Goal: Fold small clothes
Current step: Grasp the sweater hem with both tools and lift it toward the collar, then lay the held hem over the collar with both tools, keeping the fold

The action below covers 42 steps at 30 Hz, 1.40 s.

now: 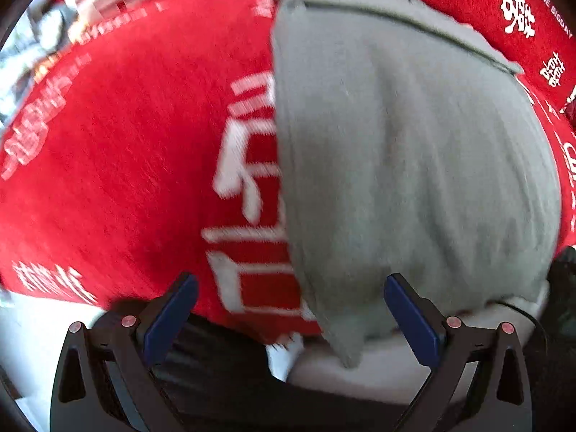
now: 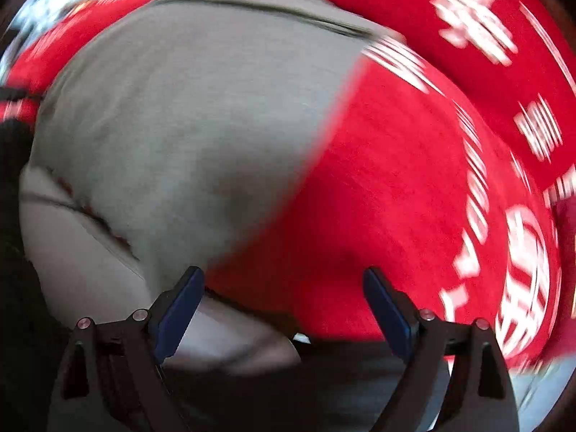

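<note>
A small grey garment (image 1: 414, 165) lies on a red cloth with white lettering (image 1: 118, 165). In the left wrist view it fills the right half, with a dark seam along its far edge. My left gripper (image 1: 291, 288) is open and empty, its blue pads (image 1: 169, 320) spread over the garment's near left edge. In the right wrist view the same grey garment (image 2: 180, 115) fills the left half over the red cloth (image 2: 396, 187). My right gripper (image 2: 283, 280) is open and empty, with its left pad (image 2: 180, 316) at the garment's near right edge. Both views are blurred.
A paler grey or white layer (image 2: 72, 252) shows under the garment's near edge. Dark fabric (image 1: 223, 367) lies close below the left gripper. A white surface (image 1: 32, 327) shows past the red cloth's near left edge. Clutter (image 1: 32, 46) sits at the far left.
</note>
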Each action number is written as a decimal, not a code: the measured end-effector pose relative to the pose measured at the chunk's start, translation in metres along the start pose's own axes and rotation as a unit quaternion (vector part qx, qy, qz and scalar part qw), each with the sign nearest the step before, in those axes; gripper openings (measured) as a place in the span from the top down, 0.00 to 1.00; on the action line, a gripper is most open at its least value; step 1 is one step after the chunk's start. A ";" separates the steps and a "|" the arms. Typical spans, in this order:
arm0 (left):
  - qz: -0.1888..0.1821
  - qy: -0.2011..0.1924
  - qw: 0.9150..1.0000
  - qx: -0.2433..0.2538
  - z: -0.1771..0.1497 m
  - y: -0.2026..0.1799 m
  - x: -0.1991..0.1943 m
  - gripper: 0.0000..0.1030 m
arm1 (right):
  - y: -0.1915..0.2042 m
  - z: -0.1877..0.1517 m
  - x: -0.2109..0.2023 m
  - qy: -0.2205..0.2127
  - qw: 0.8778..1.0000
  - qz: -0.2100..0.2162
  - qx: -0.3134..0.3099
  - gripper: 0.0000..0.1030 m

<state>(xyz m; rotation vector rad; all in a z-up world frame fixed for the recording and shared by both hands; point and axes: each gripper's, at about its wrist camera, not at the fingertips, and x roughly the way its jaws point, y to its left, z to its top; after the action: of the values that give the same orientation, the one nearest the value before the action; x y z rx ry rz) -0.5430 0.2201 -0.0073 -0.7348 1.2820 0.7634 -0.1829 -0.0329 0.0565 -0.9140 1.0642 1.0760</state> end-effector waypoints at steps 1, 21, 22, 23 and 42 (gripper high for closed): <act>-0.007 0.014 1.000 0.004 -0.001 -0.006 0.006 0.00 | -0.013 -0.003 -0.007 -0.008 0.999 0.019 0.033 0.11; -0.004 0.065 0.997 0.050 -0.004 -0.055 0.036 0.12 | 0.038 0.007 0.064 0.077 0.956 0.255 0.126 0.29; -0.005 0.059 0.997 0.049 -0.005 -0.056 0.032 0.15 | 0.037 0.004 0.064 0.076 0.957 0.252 0.124 0.33; -0.006 0.056 0.997 0.049 -0.005 -0.058 0.030 0.20 | 0.037 0.003 0.064 0.077 0.956 0.256 0.122 0.59; -0.050 0.006 0.998 0.047 -0.035 -0.058 -0.027 0.88 | 0.044 0.004 0.040 0.037 0.946 0.309 0.092 0.93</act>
<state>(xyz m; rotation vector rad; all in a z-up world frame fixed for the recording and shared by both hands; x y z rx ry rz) -0.5175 0.1567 0.0179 -0.7220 1.2740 0.6139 -0.2195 -0.0098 0.0155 -0.4716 1.5425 1.4276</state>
